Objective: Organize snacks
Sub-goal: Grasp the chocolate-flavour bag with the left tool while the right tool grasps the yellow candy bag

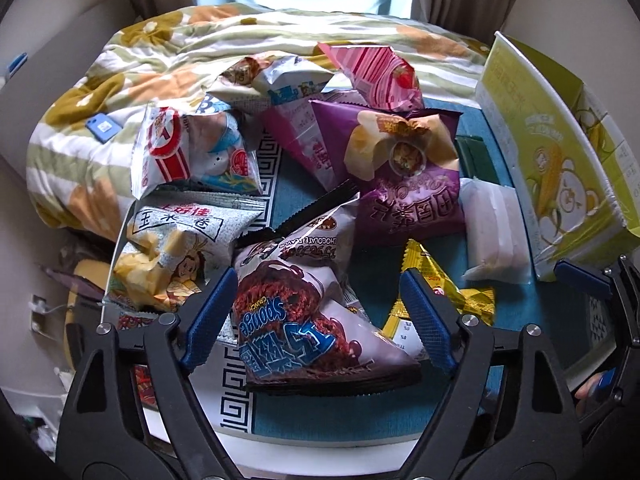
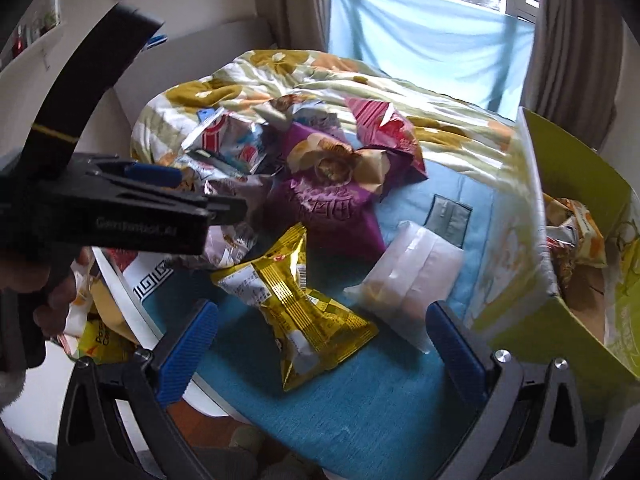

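Chocolate sponge bag (image 1: 312, 308) lies straight ahead between the spread fingers of the left gripper (image 1: 318, 320), its long axis running away from them toward the snack pile, so I judge the left hand the nearer one for taking it. Right gripper (image 2: 320, 344) is likewise open and empty, with the gold packet (image 2: 296, 300) lying between its fingers on the blue worktop (image 2: 380, 400), long axis slanting from far-left to near-right. Green box (image 2: 580, 264), already holding some snacks, stands just outside the right finger.
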Demonstrator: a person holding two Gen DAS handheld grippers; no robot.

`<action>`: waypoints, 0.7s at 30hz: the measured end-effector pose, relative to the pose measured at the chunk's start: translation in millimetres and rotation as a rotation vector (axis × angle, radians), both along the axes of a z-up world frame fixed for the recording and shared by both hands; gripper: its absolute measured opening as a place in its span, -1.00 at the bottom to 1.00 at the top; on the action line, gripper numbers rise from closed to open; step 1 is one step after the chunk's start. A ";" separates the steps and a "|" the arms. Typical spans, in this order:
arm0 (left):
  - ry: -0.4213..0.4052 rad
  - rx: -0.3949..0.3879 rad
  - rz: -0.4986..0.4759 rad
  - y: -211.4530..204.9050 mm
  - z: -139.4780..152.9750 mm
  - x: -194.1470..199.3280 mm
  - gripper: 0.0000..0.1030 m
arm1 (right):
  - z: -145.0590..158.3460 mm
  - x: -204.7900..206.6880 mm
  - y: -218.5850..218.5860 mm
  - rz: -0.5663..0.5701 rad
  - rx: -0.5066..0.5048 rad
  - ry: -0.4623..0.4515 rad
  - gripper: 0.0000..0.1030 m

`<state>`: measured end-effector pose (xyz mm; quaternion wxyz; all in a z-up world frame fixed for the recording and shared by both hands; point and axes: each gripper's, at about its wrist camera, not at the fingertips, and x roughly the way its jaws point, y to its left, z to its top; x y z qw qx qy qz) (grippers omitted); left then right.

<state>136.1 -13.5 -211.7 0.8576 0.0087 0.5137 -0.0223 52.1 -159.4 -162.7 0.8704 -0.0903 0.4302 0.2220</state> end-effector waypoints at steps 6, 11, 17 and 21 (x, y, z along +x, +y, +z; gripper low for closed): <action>0.028 0.068 0.047 -3.3 -21.7 4.6 0.48 | -24.9 14.2 14.9 0.152 -0.021 0.007 0.99; 0.042 0.148 0.037 -8.9 -33.2 3.3 0.47 | -35.0 22.4 26.0 0.254 -0.047 0.003 0.99; 0.052 0.152 0.004 -12.0 -37.9 -2.9 0.24 | -44.3 27.4 33.7 0.316 -0.054 0.058 0.94; 0.055 0.135 -0.012 -7.7 -35.0 -6.2 0.12 | -45.5 31.8 38.1 0.339 -0.097 0.067 0.94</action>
